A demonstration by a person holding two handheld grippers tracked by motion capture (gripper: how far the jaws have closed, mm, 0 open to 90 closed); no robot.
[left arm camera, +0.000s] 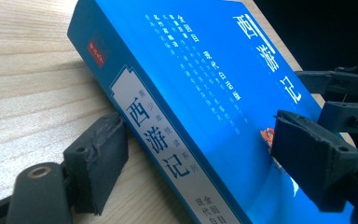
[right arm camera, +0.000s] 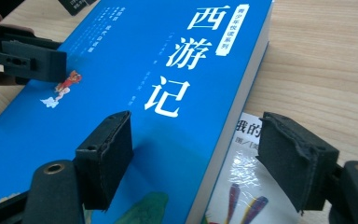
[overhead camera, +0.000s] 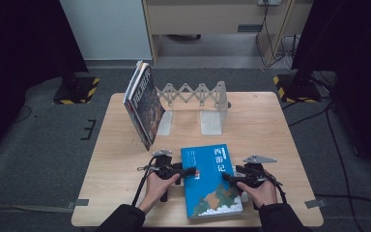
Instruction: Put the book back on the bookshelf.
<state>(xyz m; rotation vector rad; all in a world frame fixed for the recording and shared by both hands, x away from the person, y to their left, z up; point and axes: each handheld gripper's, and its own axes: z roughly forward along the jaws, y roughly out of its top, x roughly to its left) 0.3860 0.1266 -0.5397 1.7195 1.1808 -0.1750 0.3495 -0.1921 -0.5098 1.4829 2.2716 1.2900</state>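
Observation:
A blue paperback (overhead camera: 211, 181) with white Chinese title characters lies flat near the table's front edge, resting partly on a white book (right arm camera: 242, 186). My left gripper (overhead camera: 193, 171) sits at the paperback's spine side. In the left gripper view its jaws straddle the spine (left arm camera: 168, 149), one pad (left arm camera: 98, 158) low by the table and the other over the cover, and no firm press is visible. My right gripper (overhead camera: 227, 177) straddles the opposite page edge (right arm camera: 223, 140). One of its pads is over the cover, the other (right arm camera: 293, 163) is apart from it above the white book.
At the back of the wooden table (overhead camera: 270, 125) stands a metal expanding book rack (overhead camera: 198, 94). Two books (overhead camera: 144, 104) lean in its left end. Black stands and cables lie on the grey floor around the table.

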